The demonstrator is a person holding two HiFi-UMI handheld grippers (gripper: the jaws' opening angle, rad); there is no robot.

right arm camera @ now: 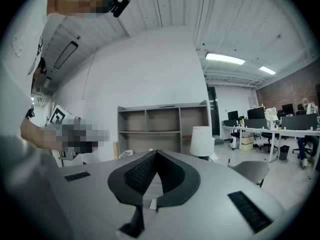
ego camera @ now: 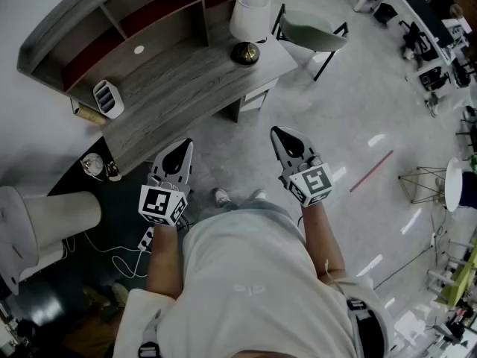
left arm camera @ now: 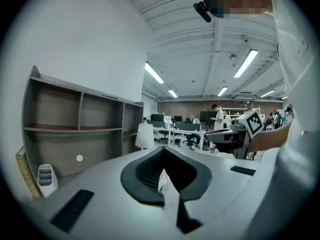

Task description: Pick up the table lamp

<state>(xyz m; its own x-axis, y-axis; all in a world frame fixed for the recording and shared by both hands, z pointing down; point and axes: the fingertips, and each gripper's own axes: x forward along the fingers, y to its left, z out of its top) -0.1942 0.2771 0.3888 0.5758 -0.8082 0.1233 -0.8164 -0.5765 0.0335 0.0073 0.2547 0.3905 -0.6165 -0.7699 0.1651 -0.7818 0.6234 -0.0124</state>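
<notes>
Head view shows our left gripper (ego camera: 185,146) and right gripper (ego camera: 278,132) pressed together, empty. The table lamp (ego camera: 249,22) stands upright on the far right end of the desk (ego camera: 171,82), nearer our right gripper.

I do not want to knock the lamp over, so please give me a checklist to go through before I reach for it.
1. The lamp stands upright on the desk: ok.
2. The right gripper is open for a grasp: not ok, its jaws are together and empty.
3. The left gripper is open: not ok, its jaws are together and empty.
4. The grippers are at the lamp: not ok, both are well apart from it.
5. The desk right around the lamp is free: ok.
6. The lamp is unplugged: cannot tell.
</notes>
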